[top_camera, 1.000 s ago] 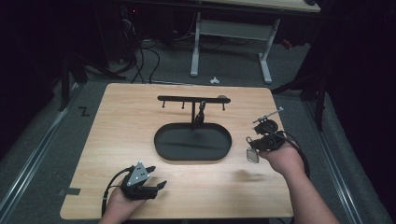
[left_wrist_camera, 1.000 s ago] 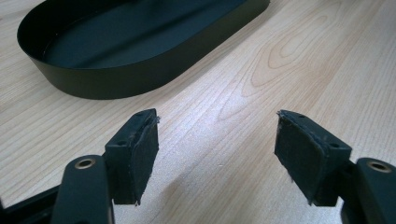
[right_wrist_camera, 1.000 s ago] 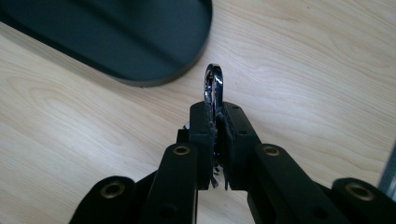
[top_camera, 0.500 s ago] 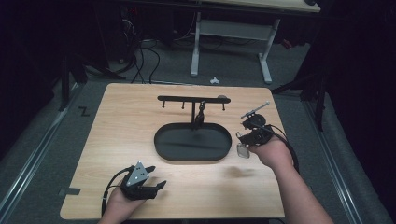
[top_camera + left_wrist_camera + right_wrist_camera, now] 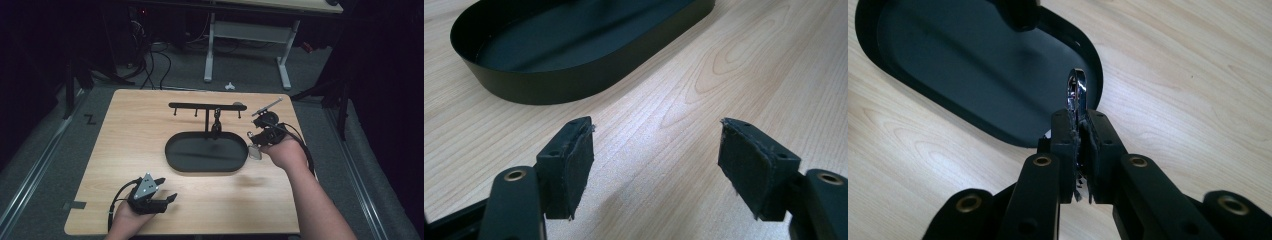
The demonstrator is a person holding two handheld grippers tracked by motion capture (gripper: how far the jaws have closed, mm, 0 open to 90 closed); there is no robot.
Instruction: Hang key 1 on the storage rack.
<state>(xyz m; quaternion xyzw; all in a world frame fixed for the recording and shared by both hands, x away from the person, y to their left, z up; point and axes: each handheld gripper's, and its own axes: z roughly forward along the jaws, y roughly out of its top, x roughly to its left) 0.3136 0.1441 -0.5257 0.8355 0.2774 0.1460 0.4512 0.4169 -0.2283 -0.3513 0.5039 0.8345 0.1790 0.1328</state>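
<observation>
A black oval tray point(image 5: 172, 159) lies mid-table, with a black hook rack point(image 5: 205, 106) on a post rising from its far side. My right gripper point(image 5: 256, 144) hovers at the tray's right end, shut on a small shiny metal piece point(image 5: 255, 152). Its chrome loop point(image 5: 1077, 89) sticks up between the pads of this gripper point(image 5: 1079, 122), above the tray's rim point(image 5: 998, 131). My left gripper point(image 5: 166, 189) rests near the table's front left, open and holding nothing. In the left gripper view, its jaws point(image 5: 654, 155) stand wide apart, pointing at the tray's wall point(image 5: 574, 86).
The wooden table point(image 5: 125, 150) has bare room left, right and in front of the tray. Beyond its far edge stand white desk legs point(image 5: 209, 50), cables and a small white object point(image 5: 230, 86) on the floor. A forearm point(image 5: 310, 200) crosses the front right.
My right hand has moved left and away from the front edge, bringing the metal piece to the tray's right end. The left gripper has stayed still.
</observation>
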